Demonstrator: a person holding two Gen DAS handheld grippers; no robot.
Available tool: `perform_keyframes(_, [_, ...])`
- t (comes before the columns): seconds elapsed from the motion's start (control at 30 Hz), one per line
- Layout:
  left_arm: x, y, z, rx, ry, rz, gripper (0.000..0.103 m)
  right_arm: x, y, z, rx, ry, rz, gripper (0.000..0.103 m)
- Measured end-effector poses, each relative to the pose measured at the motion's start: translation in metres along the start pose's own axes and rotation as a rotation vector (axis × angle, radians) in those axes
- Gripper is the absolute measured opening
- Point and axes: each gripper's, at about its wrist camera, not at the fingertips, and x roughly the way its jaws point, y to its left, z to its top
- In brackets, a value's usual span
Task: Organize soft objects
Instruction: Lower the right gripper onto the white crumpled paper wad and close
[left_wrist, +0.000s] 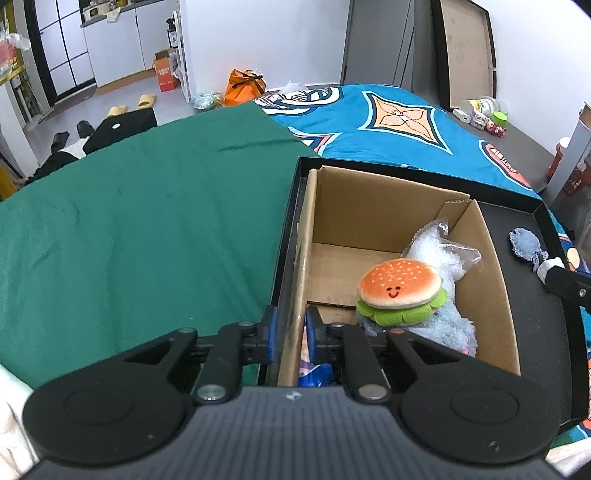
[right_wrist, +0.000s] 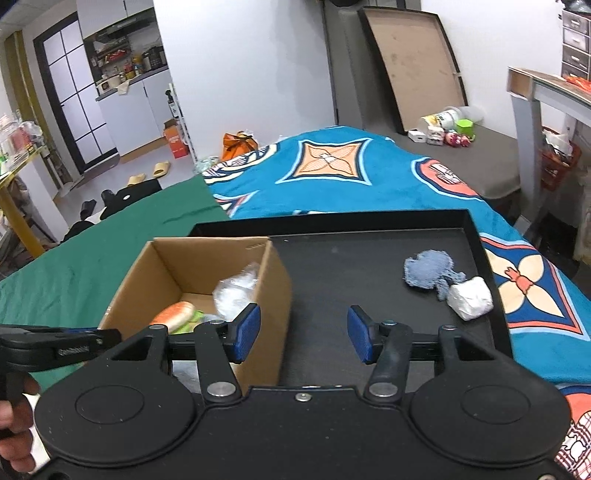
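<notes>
Two soft pieces, blue rag (right_wrist: 430, 272) and white bundle (right_wrist: 471, 298), wait on the tray (right_wrist: 332, 221): with left gripper (left_wrist: 290, 338) seemingly clamping the box wall (left_wrist: 301, 266), bring your parted right gripper (right_wrist: 303, 334) squarely over one.

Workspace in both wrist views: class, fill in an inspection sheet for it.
Surface: black tray on green cloth and blue patterned blanket.
Job's things: burger plush, light blue plush and bagged white item in cardboard box; blue-grey cloth, white lump on tray.
Clutter: nothing seen.
Grippers: left gripper shut on box wall; right gripper open, empty.
Cables: nothing seen.
Surroundings: slippers, orange bag on floor.
</notes>
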Motion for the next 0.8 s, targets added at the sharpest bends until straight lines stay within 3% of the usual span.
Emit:
perform_keyframes(0.3, [0.0,-0.006,0.004,0.009,-0.004,0.042,0.021,0.008,-0.04,-0.005,0.049,0.0,-0.038,0.053])
perform_keyframes(0.8, [0.003,-0.022,0.007,0.04,-0.002,0.114,0.049,0.035,-0.099,-0.003,0.095,-0.009,-0.092,0.06])
